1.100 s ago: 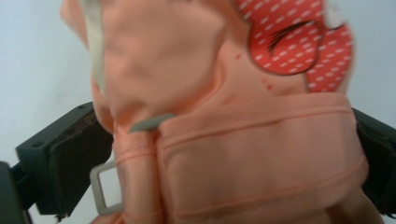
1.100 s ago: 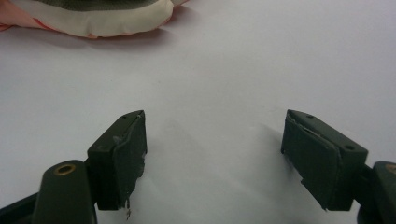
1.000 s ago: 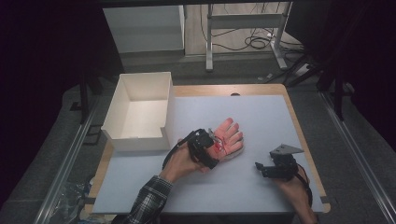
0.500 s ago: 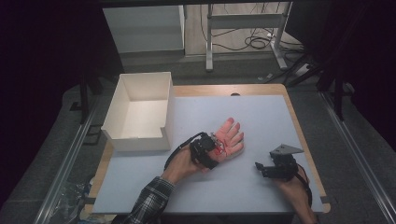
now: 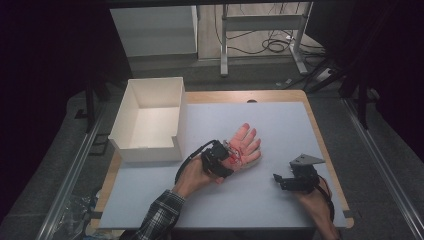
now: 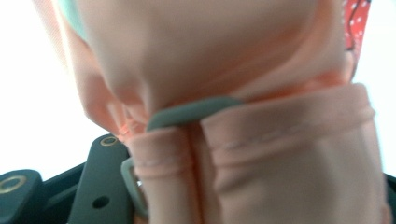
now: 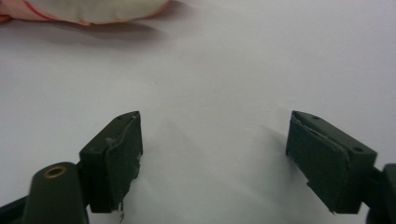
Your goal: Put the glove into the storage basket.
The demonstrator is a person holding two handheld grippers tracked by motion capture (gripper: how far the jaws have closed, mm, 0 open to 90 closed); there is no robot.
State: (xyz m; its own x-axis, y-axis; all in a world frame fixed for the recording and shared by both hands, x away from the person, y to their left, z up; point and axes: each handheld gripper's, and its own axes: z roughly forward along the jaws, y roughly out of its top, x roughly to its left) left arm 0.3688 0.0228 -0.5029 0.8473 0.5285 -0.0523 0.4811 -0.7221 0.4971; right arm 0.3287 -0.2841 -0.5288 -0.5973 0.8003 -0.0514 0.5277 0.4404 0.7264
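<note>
Nothing moved; peach glove (image 5: 243, 146) lies flat.

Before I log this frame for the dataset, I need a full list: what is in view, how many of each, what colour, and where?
glove: one, peach-pink with red markings, flat on the mat near its middle, fingers pointing away from the person, cuff end at the left gripper.
box: one, white, open-topped, nothing seen inside, on the table's left side beside the mat.
mat: one, pale grey, covering most of the table.
table: one, wooden, its edge showing around the mat.
left gripper: one, black, at the glove's cuff, which lies against its jaws in the left gripper view.
right gripper: one, black, jaws apart over bare mat, to the right of the glove.
</note>
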